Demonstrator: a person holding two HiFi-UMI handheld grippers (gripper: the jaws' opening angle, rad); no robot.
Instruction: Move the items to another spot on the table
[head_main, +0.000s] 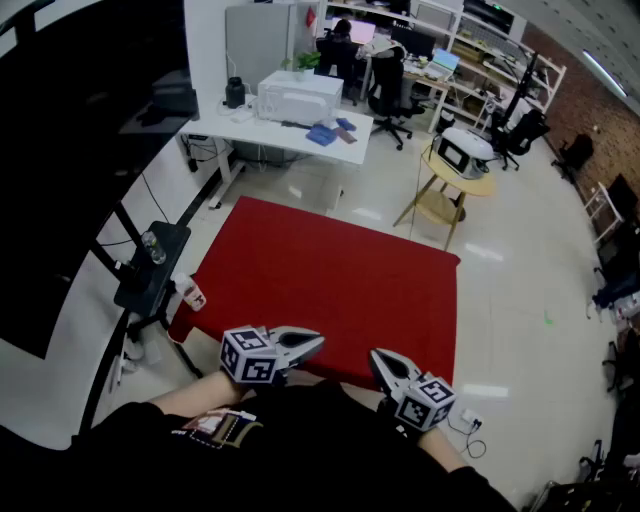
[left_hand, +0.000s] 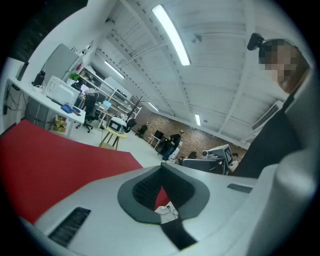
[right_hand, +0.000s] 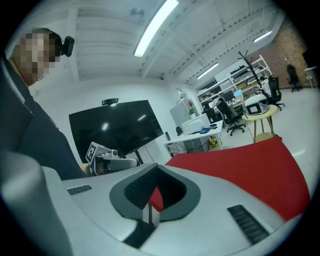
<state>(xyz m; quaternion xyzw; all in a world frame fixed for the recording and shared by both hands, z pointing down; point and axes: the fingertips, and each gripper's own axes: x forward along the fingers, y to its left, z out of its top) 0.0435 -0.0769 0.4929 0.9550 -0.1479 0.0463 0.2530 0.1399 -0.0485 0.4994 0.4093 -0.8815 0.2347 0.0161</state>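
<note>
The white left gripper (head_main: 316, 344) and the white right gripper (head_main: 378, 360) are being held by the near edge of the rectangular red-covered table (head_main: 330, 270), each with its jaws pressed together on nothing. No items to be moved are being shown on the red surface in any view, so weight, stiffness and a holding place are being left unjudged.
</note>
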